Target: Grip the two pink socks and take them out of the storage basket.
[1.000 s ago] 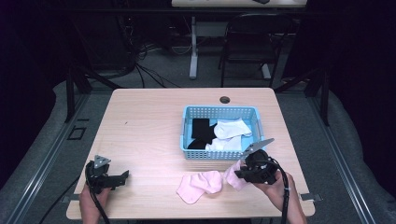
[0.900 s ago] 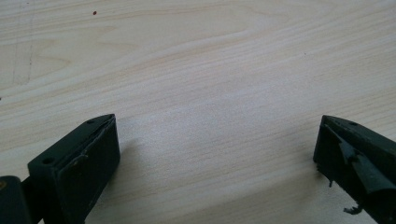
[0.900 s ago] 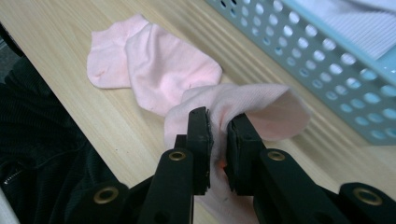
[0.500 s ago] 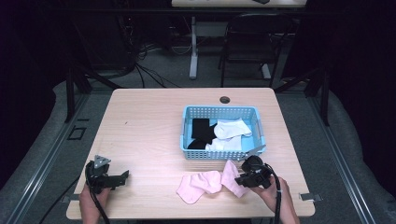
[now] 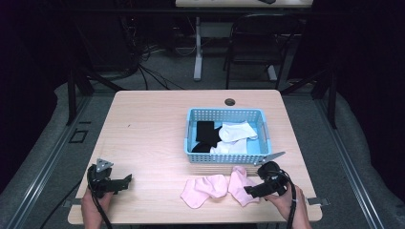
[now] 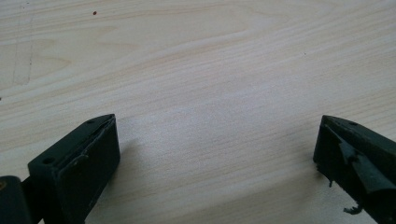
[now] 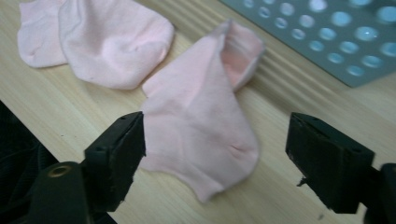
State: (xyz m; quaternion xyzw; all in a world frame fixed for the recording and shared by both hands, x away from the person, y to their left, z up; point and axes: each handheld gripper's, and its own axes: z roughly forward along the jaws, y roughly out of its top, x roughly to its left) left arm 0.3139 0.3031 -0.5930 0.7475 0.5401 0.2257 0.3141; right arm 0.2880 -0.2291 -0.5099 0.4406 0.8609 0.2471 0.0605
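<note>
Two pink socks lie on the wooden table in front of the blue basket (image 5: 224,158). The nearer pink sock (image 7: 201,126) (image 5: 239,183) lies between the wide-apart jaws of my right gripper (image 7: 215,154) (image 5: 249,190), which is open and low over the table. The other pink sock (image 7: 102,37) (image 5: 205,189) lies just to its left. My left gripper (image 5: 125,181) (image 6: 215,154) rests open at the table's front left over bare wood. Black socks (image 5: 205,133) and white socks (image 5: 236,131) lie in the basket.
The basket's perforated wall (image 7: 327,32) stands close behind the nearer sock. A round cable hole (image 5: 229,101) sits at the table's far edge. A chair (image 5: 258,43) and desk legs stand beyond the table.
My right gripper has dropped from the basket's front right corner down and toward the front edge, turning toward the nearer pink sock. The left gripper has stayed put.
</note>
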